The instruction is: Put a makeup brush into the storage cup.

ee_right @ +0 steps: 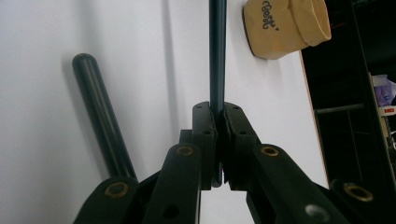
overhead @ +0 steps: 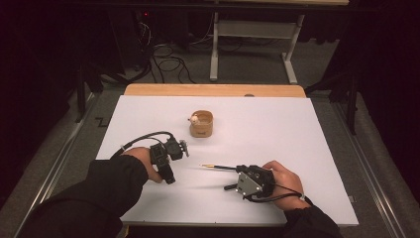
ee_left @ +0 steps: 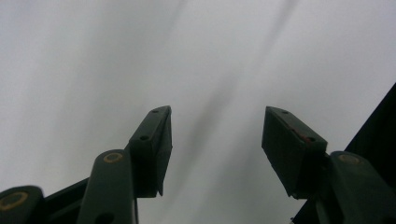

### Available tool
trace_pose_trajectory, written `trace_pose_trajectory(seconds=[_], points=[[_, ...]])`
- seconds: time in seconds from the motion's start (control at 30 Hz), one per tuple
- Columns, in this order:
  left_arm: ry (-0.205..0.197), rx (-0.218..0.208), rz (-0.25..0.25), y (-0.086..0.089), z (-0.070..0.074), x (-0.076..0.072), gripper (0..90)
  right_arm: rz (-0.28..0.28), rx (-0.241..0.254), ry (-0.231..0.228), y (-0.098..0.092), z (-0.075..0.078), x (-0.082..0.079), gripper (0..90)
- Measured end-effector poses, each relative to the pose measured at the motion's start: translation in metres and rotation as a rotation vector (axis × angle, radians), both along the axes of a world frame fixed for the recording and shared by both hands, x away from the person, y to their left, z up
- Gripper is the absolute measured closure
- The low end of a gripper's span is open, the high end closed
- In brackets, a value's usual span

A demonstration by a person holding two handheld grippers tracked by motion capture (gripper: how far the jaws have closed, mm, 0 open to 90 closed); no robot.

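- Right gripper (overhead: 233, 178): at the near right of the white table (overhead: 297, 148), held in the person's right hand (overhead: 282, 181). Its jaws are pressed together on a thin dark stick (overhead: 218, 167). In the right gripper view, the stick (ee_right: 217, 51) rises from between the jaws, which clamp it on both sides.
- Stick: in the high view it points away from the right gripper towards the left hand, ending in a small yellowish tip. It lies low over the table; whether the tip touches the surface cannot be told.
- A dark rounded rod (ee_right: 100, 116) stands beside the clamped jaws in the right gripper view; what it belongs to cannot be told.
- Left gripper (overhead: 173, 151): at the near left, held in the person's left hand (overhead: 143, 161), with a cable looping back from it. In the left gripper view the left gripper (ee_left: 217, 140) has its jaws spread with nothing between them, only bare white table beyond.
- The two grippers are apart, with the stick's tip lying between them.
- Wooden cup (overhead: 201, 124): farther back, near the table's middle, standing upright, well apart from both grippers. A small pale thing (overhead: 194, 119) rests at its rim; too small to identify.
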State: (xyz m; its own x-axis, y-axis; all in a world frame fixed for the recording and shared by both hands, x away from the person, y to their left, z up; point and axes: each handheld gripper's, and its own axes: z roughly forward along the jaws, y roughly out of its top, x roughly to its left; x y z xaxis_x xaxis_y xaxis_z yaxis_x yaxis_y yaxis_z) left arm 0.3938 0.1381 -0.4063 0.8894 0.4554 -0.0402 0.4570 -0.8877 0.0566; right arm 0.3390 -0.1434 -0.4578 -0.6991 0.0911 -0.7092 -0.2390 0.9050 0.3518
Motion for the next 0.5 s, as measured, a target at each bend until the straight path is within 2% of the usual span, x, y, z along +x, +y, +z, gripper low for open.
trace_pose_trajectory(seconds=[0.17, 0.3, 0.33, 0.5], points=[[-0.008, -0.019, 0.018, 0.005, -0.004, 0.001, 43.5, -0.01, -0.004, -0.003, 0.0, 0.0, 0.0, 87.1], [-0.059, -0.064, 0.055, 0.01, -0.007, 0.002, 43.2, -0.019, 0.01, -0.006, -0.001, 0.001, 0.001, 87.0], [-0.069, -0.073, 0.065, 0.012, -0.008, 0.002, 43.0, -0.037, 0.018, -0.003, -0.002, 0.001, 0.001, 86.9], [-0.108, -0.132, 0.105, 0.019, -0.015, 0.002, 41.9, -0.052, 0.039, -0.004, -0.003, 0.002, 0.002, 86.9]])
